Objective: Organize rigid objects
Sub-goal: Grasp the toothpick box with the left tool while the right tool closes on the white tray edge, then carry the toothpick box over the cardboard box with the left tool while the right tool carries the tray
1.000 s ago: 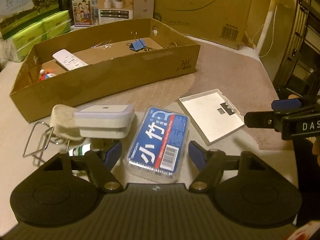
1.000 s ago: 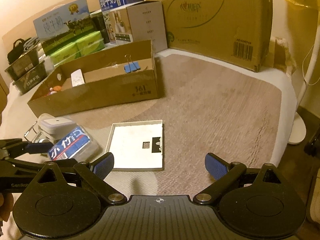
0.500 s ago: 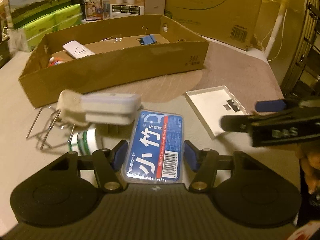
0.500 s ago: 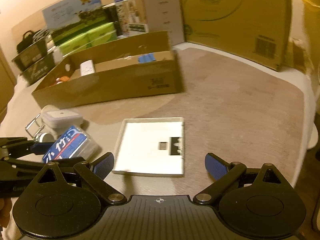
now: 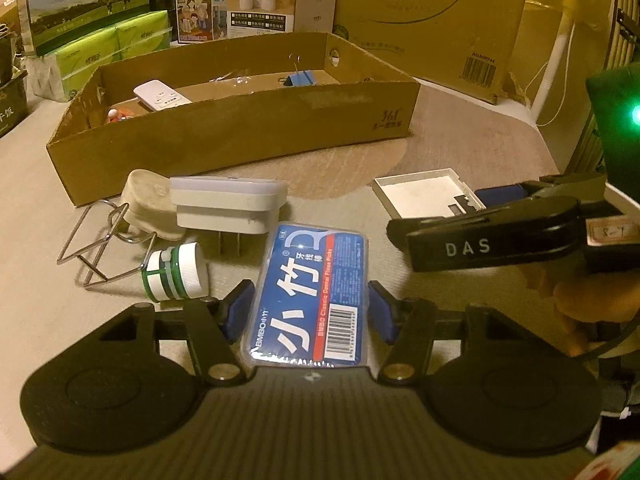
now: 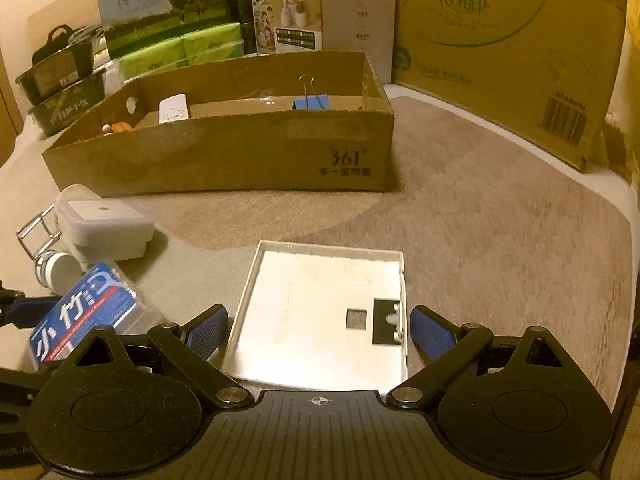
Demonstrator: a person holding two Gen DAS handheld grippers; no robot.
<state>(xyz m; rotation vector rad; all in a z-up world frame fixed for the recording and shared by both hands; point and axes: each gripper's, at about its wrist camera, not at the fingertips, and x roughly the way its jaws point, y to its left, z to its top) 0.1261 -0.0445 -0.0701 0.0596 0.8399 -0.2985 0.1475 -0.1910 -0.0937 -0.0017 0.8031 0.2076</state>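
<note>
Grasp step: left tongs (image 5: 308, 312) closing around floss box (image 5: 310, 292), contact uncertain. Right tongs (image 6: 318, 330) wide open, empty, straddling white tray (image 6: 320, 312). Next: firm pinch, lift toward cardboard box (image 5: 240, 136).

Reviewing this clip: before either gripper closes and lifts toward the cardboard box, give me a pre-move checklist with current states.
1. Floss pick case sits between the left gripper fingers: ok.
2. Left fingers clamped on the case: cannot tell; they flank it closely.
3. White tray sits between the right gripper fingers: ok.
4. Right fingers wide enough for the tray: ok, open.
5. Cardboard box has free floor space: ok.
6. Small bottle apart from the left fingers: ok, though close.
</note>
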